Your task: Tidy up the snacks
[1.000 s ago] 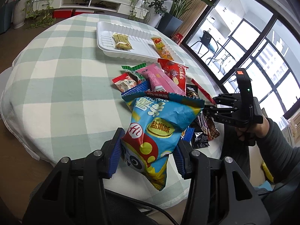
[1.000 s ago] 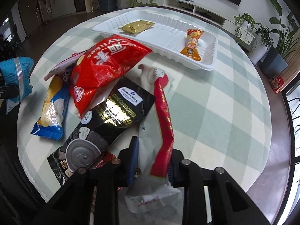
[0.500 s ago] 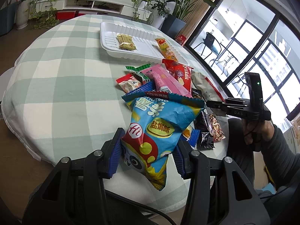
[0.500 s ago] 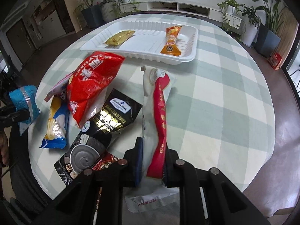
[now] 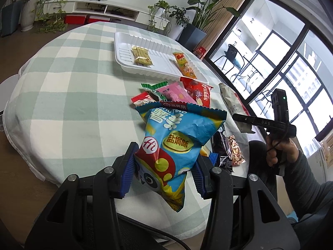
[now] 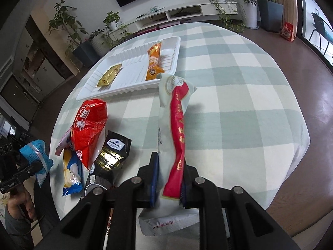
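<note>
Left gripper point(image 5: 164, 166) — jaws clamped on a blue chip bag point(image 5: 177, 137), which you hold above the near table edge. Right gripper point(image 6: 167, 179) — jaws pinched narrow on a long white-and-red packet point(image 6: 177, 125), lifted and pointing toward the white tray point(image 6: 172, 62). Tray contents: a gold packet point(image 6: 109, 77), an orange packet point(image 6: 154, 62). Risk: the long packet droops past the jaws — its loose end may catch the tray rim or nudge the orange packet as you lower it.
</note>
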